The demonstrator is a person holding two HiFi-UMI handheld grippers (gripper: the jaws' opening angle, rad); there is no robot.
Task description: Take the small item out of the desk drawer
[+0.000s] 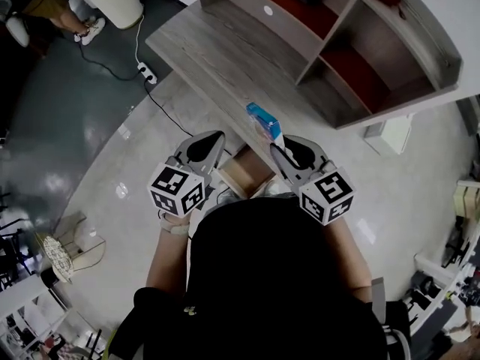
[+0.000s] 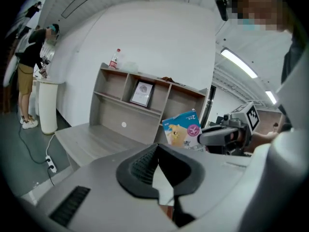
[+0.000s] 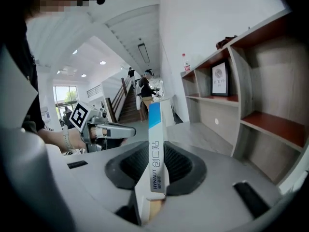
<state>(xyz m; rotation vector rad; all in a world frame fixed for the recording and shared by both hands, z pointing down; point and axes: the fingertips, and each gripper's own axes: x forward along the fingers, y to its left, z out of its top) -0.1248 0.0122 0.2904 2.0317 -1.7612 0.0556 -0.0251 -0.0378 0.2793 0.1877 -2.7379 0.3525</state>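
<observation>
A small blue-and-white box (image 1: 264,120) stands upright between the fingers of my right gripper (image 1: 282,150), which is shut on it just above the desk's near edge. In the right gripper view the box (image 3: 154,153) shows edge-on, pinched between the pads. From the left gripper view the box (image 2: 182,129) shows its printed face, held by the right gripper (image 2: 219,135). My left gripper (image 1: 210,147) hovers beside it, jaws shut with nothing held (image 2: 157,151). Below and between both grippers the desk drawer (image 1: 244,169) stands open, its brown inside partly hidden.
A wooden desk (image 1: 217,58) carries a shelf hutch (image 1: 352,43) with a framed picture (image 2: 141,93) and a bottle (image 2: 115,59) on top. On the floor lie a power strip (image 1: 146,72) and cable. A person (image 2: 30,66) stands by a white bin (image 2: 47,105).
</observation>
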